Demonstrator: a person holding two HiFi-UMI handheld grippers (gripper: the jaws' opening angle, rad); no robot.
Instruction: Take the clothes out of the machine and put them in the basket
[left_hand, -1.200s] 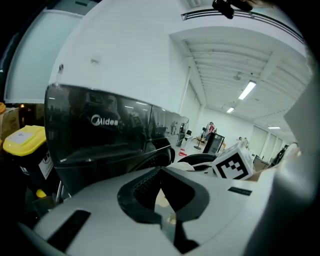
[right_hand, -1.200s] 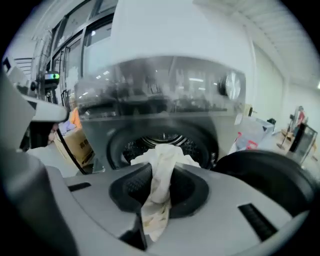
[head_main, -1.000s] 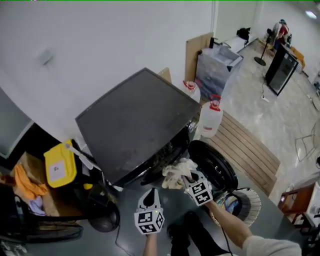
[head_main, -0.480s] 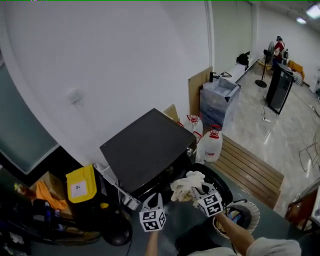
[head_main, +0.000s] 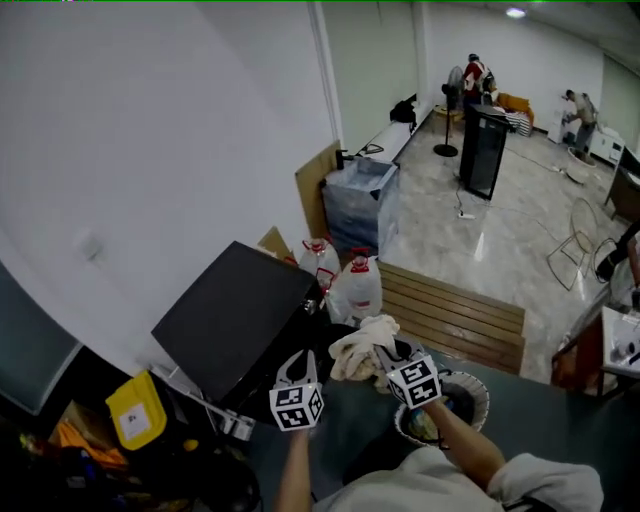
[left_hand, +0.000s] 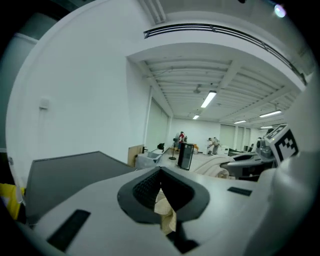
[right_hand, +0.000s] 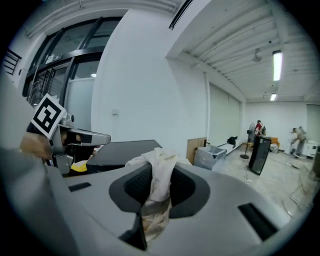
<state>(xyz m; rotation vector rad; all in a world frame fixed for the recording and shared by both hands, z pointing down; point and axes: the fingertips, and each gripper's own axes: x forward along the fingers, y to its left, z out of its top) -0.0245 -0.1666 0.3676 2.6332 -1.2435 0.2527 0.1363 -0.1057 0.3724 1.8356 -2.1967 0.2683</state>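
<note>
Pinching cream garment (head_main: 362, 345) w/ both tools: R tool (right_hand: 155, 192) takes the bulk, L tool (left_hand: 161, 194) a small fold, prob. to keep it bunched for transfer; basket (head_main: 479, 388) sits beneath R tool, machine (head_main: 235, 312) ahead.

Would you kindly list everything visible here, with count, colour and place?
washing machine: one, dark grey, by the left wall
cloth: one, cream, in front of the machine
basket: one, pale, floor at right
water bottles: two, clear, red caps, beside the machine
storage box: one, clear, against the wall
platform: one, wooden slats, beside the bottles
container: one, yellow, lower left
left hand-held gripper: one, grey, shut on cream cloth
right hand-held gripper: one, grey, shut on the cloth
</note>
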